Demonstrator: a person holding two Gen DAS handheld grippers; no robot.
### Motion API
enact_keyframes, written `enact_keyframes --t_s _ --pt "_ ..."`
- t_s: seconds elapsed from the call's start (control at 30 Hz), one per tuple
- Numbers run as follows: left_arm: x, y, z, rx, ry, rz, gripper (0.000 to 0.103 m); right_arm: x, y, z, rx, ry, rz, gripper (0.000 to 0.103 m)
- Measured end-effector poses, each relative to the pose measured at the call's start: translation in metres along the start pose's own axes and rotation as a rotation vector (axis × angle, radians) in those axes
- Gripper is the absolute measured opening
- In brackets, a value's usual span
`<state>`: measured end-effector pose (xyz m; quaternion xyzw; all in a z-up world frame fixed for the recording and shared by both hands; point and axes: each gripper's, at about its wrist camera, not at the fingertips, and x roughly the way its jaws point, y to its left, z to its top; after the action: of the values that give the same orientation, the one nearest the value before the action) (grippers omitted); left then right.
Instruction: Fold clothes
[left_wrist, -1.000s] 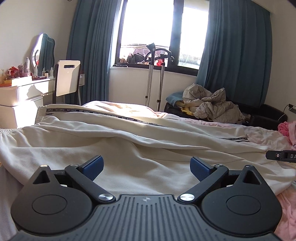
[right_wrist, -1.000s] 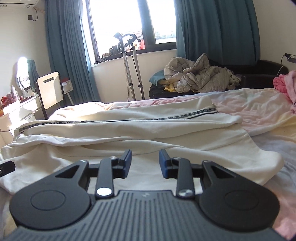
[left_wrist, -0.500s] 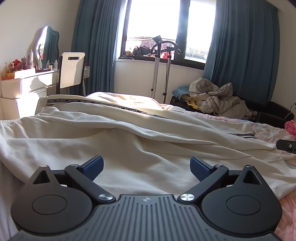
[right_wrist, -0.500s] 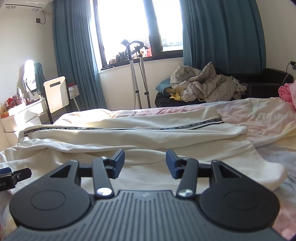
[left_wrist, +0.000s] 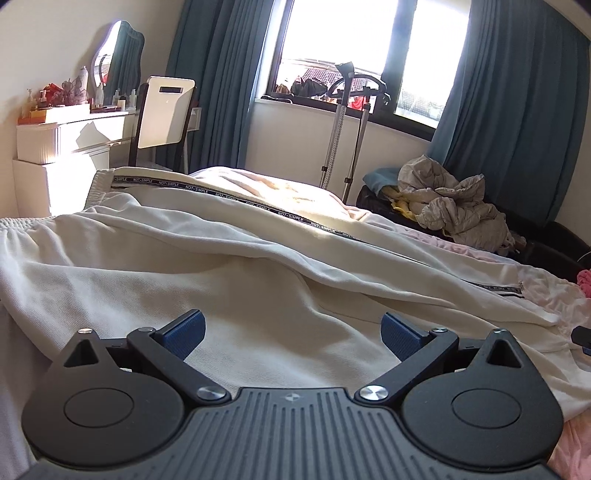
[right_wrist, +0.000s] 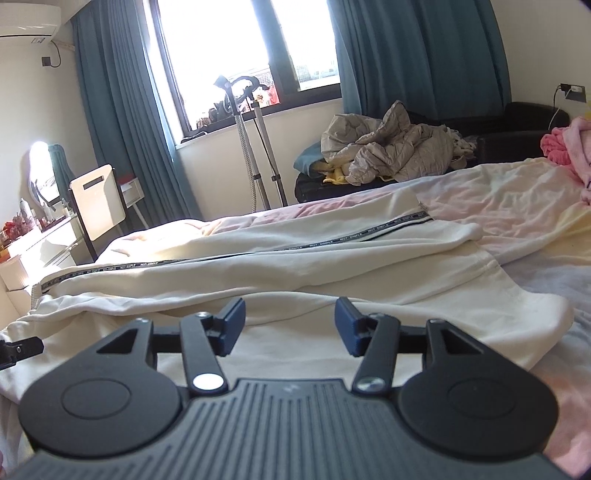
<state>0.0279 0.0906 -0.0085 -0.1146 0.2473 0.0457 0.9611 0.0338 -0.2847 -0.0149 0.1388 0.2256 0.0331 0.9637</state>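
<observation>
Two grippers, left gripper fingers spread, right gripper fingers just opening, nothing between, one cream garment

Bright daylight through a dark-framed window flanked by teal curtains on pale walls. Against the left wall, a white dresser crowded with bottles below a wavy mirror, beside a white-backed chair. Below the sill, a garment steamer stand and a black sofa heaped with crumpled grey bedding; high up left, an air conditioner.
</observation>
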Motion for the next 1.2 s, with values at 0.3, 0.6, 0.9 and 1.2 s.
enact_keyframes --t_s 0.3,0.6,0.9,1.2 --pt "-0.004 0.098 0.049 -0.254 0.061 0.067 0.102 -0.006 -0.045 0.009 0.263 -0.019 -0.011 0.074" --pt "-0.014 0.202 0.053 -0.614 0.097 0.244 0.102 0.002 -0.091 0.007 0.51 0.0 -0.07 0.077" --pt "-0.02 0.226 0.039 -0.701 0.121 0.223 0.102 -0.018 -0.132 -0.006 0.727 -0.051 -0.176 0.086" --pt "-0.015 0.228 0.018 -0.851 0.127 0.097 0.102 -0.037 -0.196 -0.038 1.12 -0.051 -0.294 0.089"
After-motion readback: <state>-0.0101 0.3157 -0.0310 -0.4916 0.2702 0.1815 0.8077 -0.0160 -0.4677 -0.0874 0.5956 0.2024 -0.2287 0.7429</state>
